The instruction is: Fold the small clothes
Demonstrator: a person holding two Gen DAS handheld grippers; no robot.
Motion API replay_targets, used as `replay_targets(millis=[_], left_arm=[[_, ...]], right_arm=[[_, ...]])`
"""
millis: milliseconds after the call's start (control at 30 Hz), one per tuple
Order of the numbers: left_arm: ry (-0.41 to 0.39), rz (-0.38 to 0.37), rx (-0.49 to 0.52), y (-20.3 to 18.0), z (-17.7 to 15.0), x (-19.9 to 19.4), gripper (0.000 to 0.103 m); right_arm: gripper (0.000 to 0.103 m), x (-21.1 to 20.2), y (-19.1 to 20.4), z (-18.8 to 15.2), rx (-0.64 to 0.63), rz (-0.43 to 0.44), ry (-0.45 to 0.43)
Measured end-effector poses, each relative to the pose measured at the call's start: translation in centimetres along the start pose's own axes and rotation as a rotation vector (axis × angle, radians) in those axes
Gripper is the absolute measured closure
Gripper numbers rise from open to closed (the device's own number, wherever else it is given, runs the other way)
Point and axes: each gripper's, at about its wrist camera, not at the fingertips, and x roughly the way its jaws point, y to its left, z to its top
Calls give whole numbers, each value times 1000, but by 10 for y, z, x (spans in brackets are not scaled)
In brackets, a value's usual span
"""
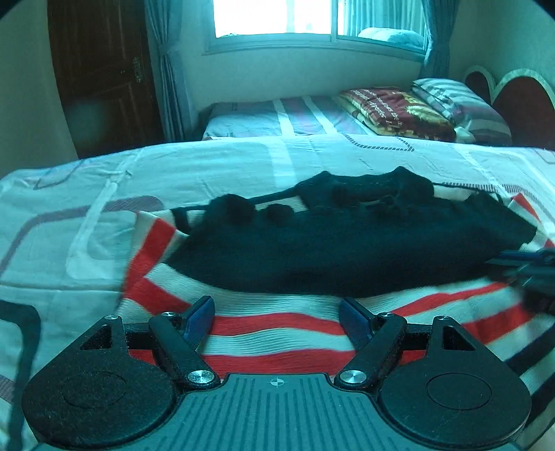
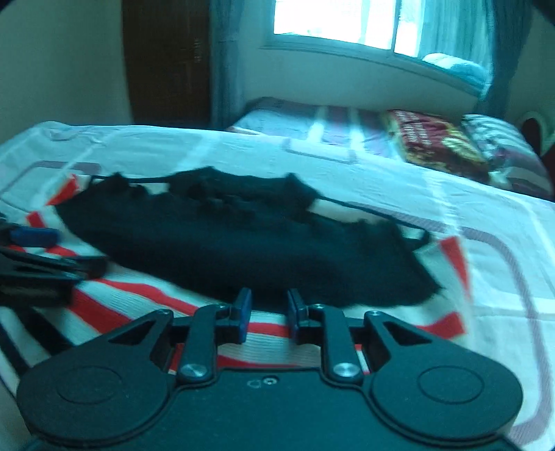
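while both tongs hover low over the bed, the left gripper (image 1: 275, 317) is spread wide and the right gripper (image 2: 267, 314) stands narrowly parted, neither pinching anything. just ahead of both fingertips, a small black knitted garment (image 1: 347, 243) lies flat on a red-and-white striped knitted cloth (image 1: 277, 326), spread over a pale patterned bedsheet (image 1: 208, 163).

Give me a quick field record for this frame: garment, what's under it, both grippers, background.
garment: black knit top, laid flat, thin straps toward the far edge
underlay: red and white striped cloth, on the patterned bedsheet
left gripper: open wide, over the striped cloth, near edge of the top, holding nothing
right gripper: narrow gap, at the top's near hem; grip cannot be told
background: second bed with folded blanket, pillow, window
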Motion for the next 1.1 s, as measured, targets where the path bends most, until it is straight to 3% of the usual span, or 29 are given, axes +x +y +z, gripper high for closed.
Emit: replay_targets(millis=[233,367,700,800,1100], left_arm=[[7,38,-15,32,-7,-6,24],[10,38,-30,30,-6,-19,24],[-15,-51,35,-9,-15,-50,24],[6,-38,53,-14,-24,-46,24],[20,-17,75,-1,-41,-47,24]], right_arm=[[84,-11,-39,-11,110,-73,29],[81,-24,-21,-9,97,-67,17],[78,-52,36,-16,76,90,-3],[78,-45,42,-25,42,67,28],[84,-47,-3,-46,47,-4,32]])
